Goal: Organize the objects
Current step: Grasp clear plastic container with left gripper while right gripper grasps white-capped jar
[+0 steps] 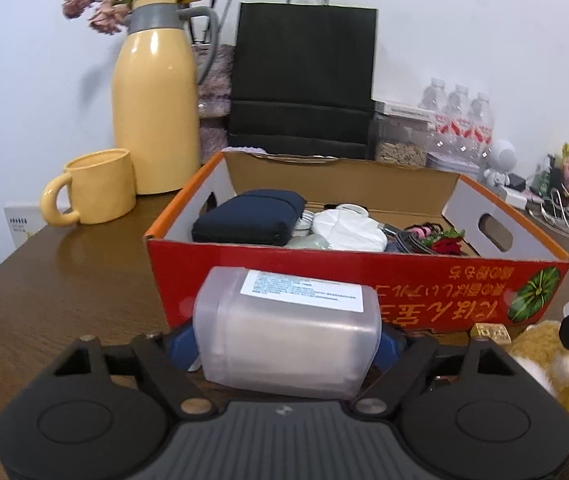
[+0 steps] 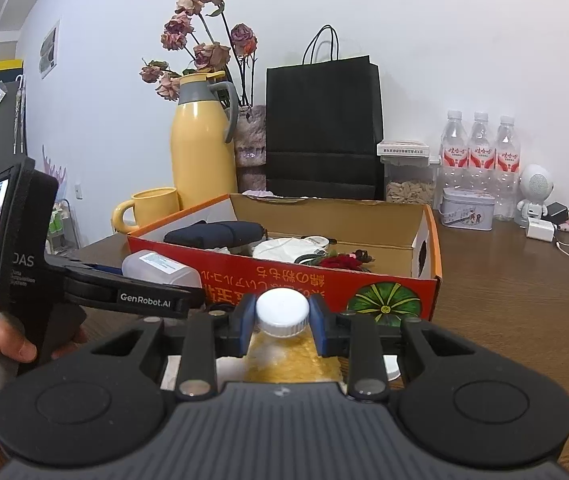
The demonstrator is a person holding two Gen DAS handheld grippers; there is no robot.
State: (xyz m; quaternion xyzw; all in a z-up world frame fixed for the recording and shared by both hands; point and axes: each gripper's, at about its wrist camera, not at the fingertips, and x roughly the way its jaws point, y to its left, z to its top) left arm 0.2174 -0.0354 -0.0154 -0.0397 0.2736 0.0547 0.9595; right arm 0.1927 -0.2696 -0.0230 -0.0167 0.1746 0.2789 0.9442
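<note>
My left gripper is shut on a translucent plastic container with a white label, held just in front of the red cardboard box. The container also shows in the right wrist view. My right gripper is shut on a white bottle cap, above a yellow plush toy that also shows in the left wrist view. The box holds a navy pouch, a white mask and a red rose.
A yellow mug and yellow thermos stand at the left of the box. A black paper bag, a seed jar, water bottles, a tin and chargers with cables line the back.
</note>
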